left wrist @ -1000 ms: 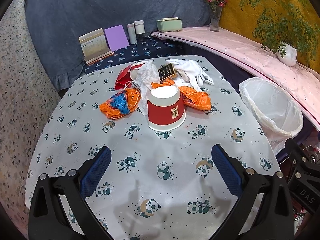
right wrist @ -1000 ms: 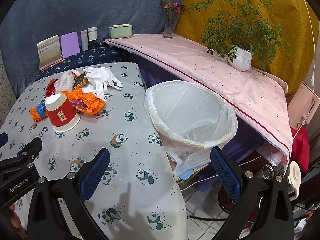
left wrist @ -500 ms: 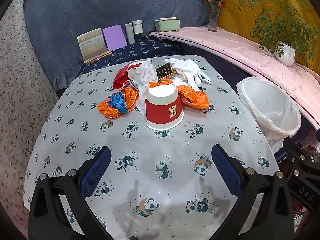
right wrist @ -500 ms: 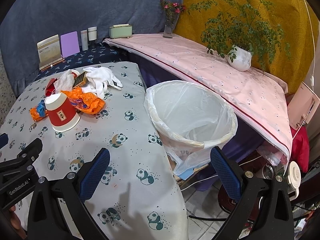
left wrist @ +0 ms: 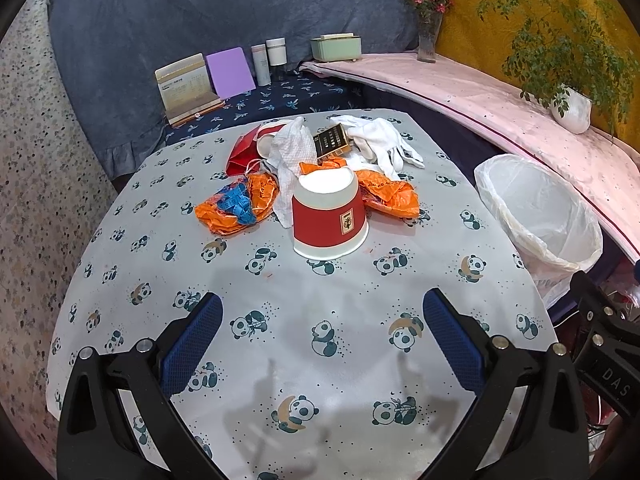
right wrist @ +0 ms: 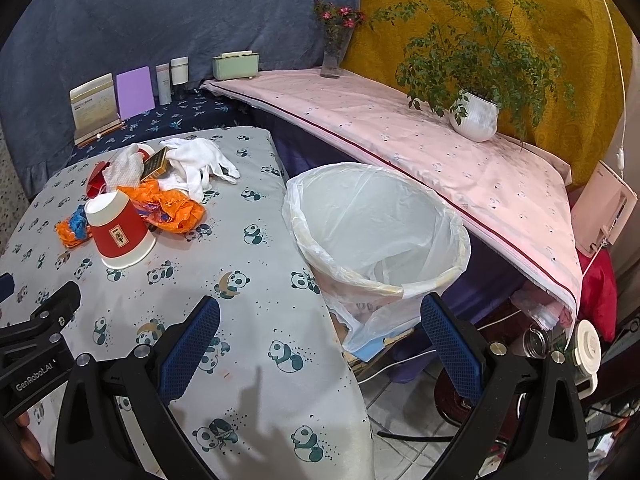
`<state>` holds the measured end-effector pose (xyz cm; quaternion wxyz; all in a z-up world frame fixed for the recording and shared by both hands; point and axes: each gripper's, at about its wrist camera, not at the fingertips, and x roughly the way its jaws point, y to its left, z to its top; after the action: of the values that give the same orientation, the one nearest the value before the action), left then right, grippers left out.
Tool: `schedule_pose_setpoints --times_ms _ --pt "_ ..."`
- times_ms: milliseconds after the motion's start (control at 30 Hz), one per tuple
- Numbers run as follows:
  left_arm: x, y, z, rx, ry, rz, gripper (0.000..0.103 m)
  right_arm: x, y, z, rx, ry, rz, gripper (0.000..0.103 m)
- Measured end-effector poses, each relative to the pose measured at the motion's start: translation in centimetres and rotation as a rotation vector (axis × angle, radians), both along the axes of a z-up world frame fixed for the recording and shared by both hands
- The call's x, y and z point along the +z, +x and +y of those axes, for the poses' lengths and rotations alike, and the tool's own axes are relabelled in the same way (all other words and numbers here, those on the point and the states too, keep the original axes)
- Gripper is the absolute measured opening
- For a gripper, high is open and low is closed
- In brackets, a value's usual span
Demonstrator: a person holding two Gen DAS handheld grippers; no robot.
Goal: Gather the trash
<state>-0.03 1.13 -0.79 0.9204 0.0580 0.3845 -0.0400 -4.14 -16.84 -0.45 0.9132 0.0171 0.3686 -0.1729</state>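
The left gripper (left wrist: 322, 332) hangs over the panda-cloth desk (left wrist: 280, 340) with its blue fingers (left wrist: 192, 346) wide apart and nothing between them. The right gripper (right wrist: 320, 340) is wide apart too, over the desk edge. Past the left one, an upside-down red paper cup (left wrist: 329, 216) stands in front of the trash pile: orange bags (left wrist: 236, 208), a white wipe (left wrist: 294, 156), white gloves (left wrist: 384, 140) and a small dark box (left wrist: 334, 142). The white-lined bin (right wrist: 376, 236) stands just beside the desk
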Motion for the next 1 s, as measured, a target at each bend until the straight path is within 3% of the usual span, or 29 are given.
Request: schedule_pose_setpoints --times_ms 633,1000 --pt "-0.2 0.5 0.4 0.004 -0.02 -0.016 0.096 0.0 0.5 -0.1 -0.01 -0.001 -0.011 0.096" --pt "-2.0 2.9 3.0 0.046 -0.053 -0.003 0.096 -1.6 2.3 0.4 0.013 0.014 0.017 0.096"
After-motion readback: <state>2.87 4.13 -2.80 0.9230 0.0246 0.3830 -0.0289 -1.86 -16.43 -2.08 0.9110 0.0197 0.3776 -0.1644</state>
